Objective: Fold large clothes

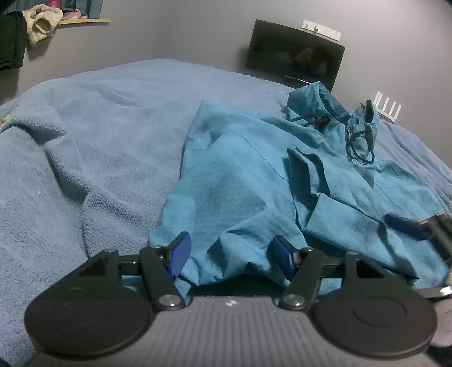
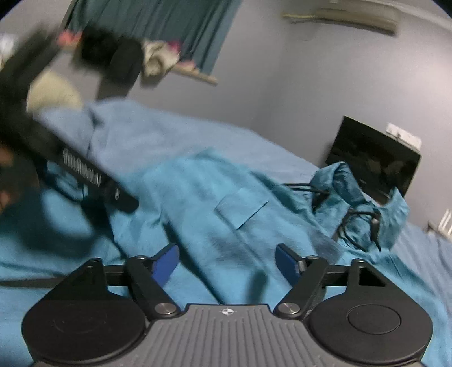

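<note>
Grey walls close off the far side of the left wrist view, with a dark screen (image 1: pixel 295 55) leaning there beyond the far edge of the bed (image 1: pixel 93 146), which is covered in a pale blue towelling spread. A teal hooded jacket (image 1: pixel 254 180) lies spread on the right half of the bed, its long axis running from the near edge to the far right corner, hood (image 1: pixel 319 98) away from the camera and black drawstrings (image 1: pixel 358 144) looped below it. A sleeve is folded across the body. The left gripper (image 1: pixel 230 254) is at the jacket's near hem, its blue pads standing apart with a raised ridge of fabric between them; the pads do not press on it. At the right edge a blurred dark fingertip of the right gripper (image 1: pixel 406 223) hangs over the jacket. High on the left, a wooden shelf (image 1: pixel 84 21) holds bunched clothes; a white router (image 1: pixel 387 108) is at the far right.

Motion blur smears the right wrist view. Here the jacket (image 2: pixel 220 203) runs the same way, hood (image 2: pixel 353 192) toward the screen (image 2: pixel 373 161). The right gripper (image 2: pixel 227 261) hovers low over the body with its jaws apart and only flat cloth beneath. This view alone shows a teal curtain (image 2: pixel 175 25), an air conditioner (image 2: pixel 347 14) high on the wall, and the left gripper (image 2: pixel 84 172) seen from outside as a dark blurred bar at the left.
</note>
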